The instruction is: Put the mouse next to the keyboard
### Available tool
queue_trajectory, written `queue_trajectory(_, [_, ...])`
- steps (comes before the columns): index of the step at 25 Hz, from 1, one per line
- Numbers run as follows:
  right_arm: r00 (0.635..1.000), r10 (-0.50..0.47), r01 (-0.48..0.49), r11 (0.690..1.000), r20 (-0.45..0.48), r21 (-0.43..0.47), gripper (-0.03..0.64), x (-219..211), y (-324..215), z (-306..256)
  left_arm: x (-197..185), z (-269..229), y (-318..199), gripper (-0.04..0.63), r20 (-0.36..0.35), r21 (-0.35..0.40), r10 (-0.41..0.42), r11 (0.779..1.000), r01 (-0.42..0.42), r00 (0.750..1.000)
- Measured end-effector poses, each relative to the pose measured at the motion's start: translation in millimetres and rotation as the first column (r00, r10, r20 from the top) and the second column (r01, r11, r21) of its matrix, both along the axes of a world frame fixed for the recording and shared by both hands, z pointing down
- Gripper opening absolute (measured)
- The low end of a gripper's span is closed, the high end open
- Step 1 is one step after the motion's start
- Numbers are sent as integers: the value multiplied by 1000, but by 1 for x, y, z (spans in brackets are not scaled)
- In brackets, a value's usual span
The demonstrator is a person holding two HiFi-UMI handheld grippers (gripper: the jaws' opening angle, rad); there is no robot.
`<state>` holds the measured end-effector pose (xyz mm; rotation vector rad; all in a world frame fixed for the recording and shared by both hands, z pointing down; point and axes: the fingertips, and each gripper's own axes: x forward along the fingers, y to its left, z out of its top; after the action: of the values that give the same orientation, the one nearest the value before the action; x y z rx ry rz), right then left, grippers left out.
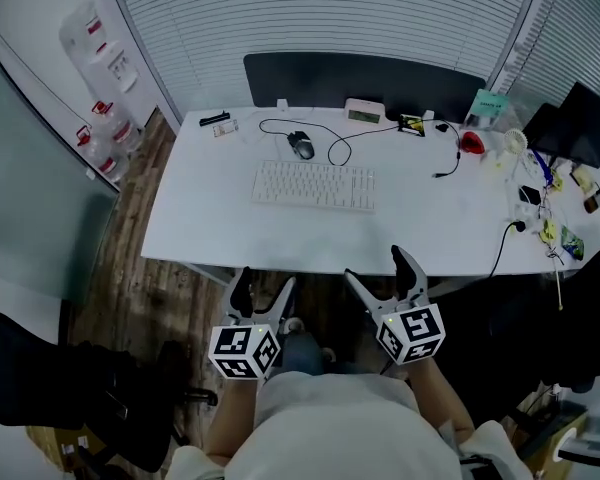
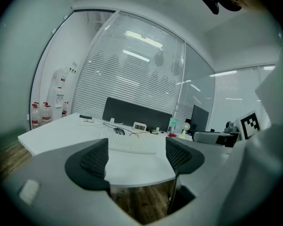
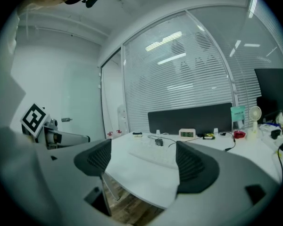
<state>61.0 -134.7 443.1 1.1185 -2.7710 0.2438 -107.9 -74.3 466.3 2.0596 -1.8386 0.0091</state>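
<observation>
Seen from the head view, a white surface (image 1: pixel 210 218) carries a pale keyboard (image 1: pixel 314 185) lying left to right. The dark corded mouse (image 1: pixel 301 145) sits just beyond the keyboard's far edge, above its left half, not yet alongside it. Its long axis runs roughly near to far, slightly slanted, and the corded end seems to point away from the person. Both claws hang off the surface's near edge, well apart from the mouse, which lies straight ahead past the keyboard. The left claw (image 1: pixel 263 293) is released and empty, and looks slightly nearer in line; the right claw (image 1: pixel 382 278) is likewise released, grasping nothing.
</observation>
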Motion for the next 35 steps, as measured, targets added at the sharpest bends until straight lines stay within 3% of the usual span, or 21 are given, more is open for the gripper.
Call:
queue_trajectory(20, [999, 9, -9, 1000, -34, 5, 400, -75, -149, 4, -69, -3, -149, 365, 4, 9, 32, 999, -32, 999])
queue_trajectory(35, [988, -35, 29, 999, -152, -38, 400, -166, -266, 54, -126, 20, -227, 365, -18, -45, 36, 998, -37, 999])
